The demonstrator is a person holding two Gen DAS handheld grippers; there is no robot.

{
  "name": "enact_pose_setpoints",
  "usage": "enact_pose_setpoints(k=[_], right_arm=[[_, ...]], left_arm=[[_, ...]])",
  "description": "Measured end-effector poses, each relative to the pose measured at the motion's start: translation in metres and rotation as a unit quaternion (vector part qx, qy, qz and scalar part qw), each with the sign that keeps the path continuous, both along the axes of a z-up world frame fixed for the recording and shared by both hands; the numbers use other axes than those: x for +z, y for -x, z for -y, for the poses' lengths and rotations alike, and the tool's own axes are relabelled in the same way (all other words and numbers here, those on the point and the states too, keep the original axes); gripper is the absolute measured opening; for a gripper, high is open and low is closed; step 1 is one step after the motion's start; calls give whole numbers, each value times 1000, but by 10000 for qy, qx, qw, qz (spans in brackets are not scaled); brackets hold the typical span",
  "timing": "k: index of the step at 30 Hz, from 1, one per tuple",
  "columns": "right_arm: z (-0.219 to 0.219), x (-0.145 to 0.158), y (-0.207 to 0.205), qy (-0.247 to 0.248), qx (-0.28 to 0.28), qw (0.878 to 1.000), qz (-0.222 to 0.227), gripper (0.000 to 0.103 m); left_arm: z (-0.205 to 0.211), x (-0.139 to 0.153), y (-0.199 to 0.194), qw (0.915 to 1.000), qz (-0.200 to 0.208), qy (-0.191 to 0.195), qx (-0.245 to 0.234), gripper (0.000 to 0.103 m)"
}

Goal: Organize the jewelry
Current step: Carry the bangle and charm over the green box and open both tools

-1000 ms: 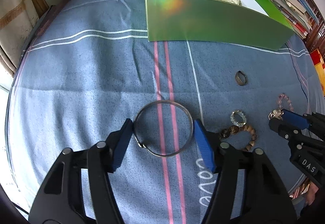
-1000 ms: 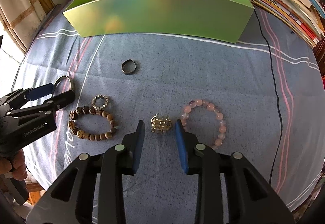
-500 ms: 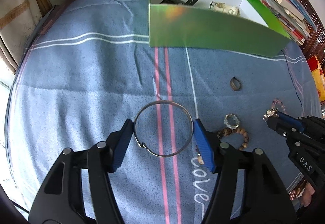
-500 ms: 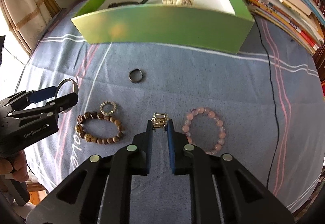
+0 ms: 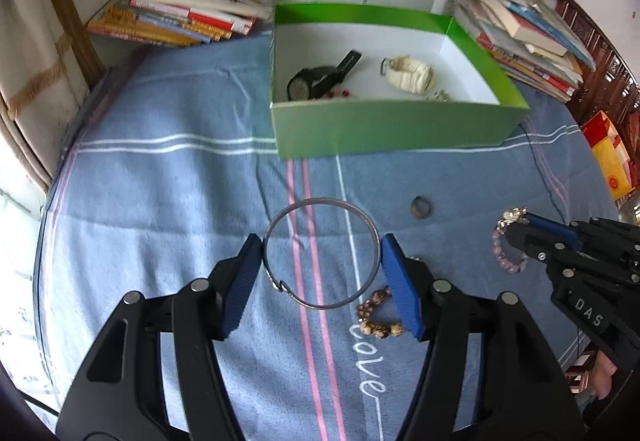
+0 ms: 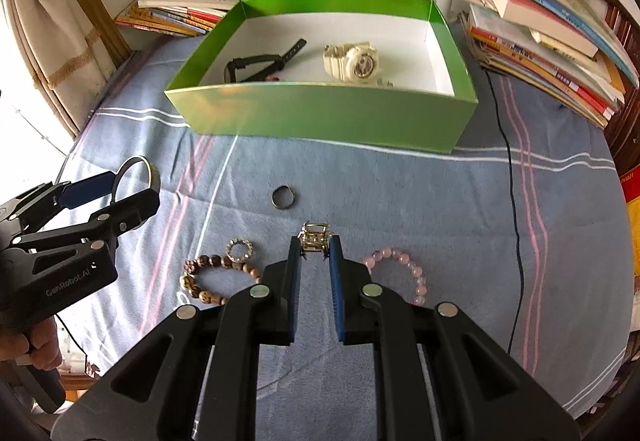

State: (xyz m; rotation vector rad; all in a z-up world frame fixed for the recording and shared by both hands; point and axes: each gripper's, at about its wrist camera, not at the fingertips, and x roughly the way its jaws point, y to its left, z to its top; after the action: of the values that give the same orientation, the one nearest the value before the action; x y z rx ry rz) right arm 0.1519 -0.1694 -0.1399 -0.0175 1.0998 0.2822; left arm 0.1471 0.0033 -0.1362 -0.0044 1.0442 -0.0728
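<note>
Two tools fill the bottoms of their own frames, each clamped on a piece of jewelry above a table covered by a blue cloth with pink and white stripes (image 5: pixel 168 209). In the left wrist view the left tool (image 5: pixel 322 259) stands fairly wide, its blue pads pressed on both sides of a thin silver metal bangle (image 5: pixel 320 203) at the centre of the frame. In the right wrist view the right tool (image 6: pixel 315 247) is narrow, its pads pinching a small silver and gold ornate ring (image 6: pixel 314 235) at their tips, in the middle of the frame.

On the cloth just behind the right tool lie a brown wooden bead bracelet (image 6: pixel 200 277) at lower left, a small silver crystal ring (image 6: pixel 239 250) touching its upper edge, and a pink bead bracelet (image 6: pixel 404 265) at lower right. A dark metal band ring (image 6: pixel 284 197) lies apart, just above centre. A black cable (image 6: pixel 508 161) runs down the right side.

Farther up stands a green cardboard box with a white inside (image 6: pixel 320 117). In it lie a black wristwatch (image 6: pixel 260 63) on the left and a white wristwatch (image 6: pixel 354 61) at centre. Stacks of books (image 6: pixel 552 53) sit at upper right and upper left.
</note>
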Motion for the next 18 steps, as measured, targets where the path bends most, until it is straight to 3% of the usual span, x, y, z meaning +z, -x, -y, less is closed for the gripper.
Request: enact_pose_setpoints(k=[18], right_arm=[[29, 93, -40, -277, -278, 9929, 1120, 14]], left_arm=[[2, 79, -48, 9967, 747, 333, 22, 61]])
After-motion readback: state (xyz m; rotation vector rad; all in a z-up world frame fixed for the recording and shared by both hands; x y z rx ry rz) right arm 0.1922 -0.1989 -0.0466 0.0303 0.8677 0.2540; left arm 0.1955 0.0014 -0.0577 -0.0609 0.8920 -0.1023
